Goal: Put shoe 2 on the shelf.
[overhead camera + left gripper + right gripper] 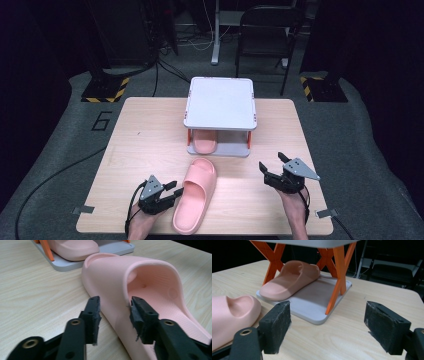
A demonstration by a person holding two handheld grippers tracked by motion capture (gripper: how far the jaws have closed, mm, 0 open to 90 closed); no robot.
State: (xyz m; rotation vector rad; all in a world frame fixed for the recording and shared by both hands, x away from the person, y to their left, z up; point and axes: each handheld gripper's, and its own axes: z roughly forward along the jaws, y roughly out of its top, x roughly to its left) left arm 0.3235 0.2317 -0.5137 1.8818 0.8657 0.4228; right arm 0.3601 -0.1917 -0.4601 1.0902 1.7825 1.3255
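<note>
Left hand-held gripper (113, 318) straddles the pink slipper's (150, 290) side wall, jaws narrowed; right hand-held gripper (328, 327) gapes empty.

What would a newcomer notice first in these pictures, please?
Probably the pink slipper lying near the front edge of the wooden table, with the left gripper straddling its side wall, though whether the pads press is unclear. Its twin sits on the lower shelf of the small grey rack, while the right gripper waits open beside it.
</note>
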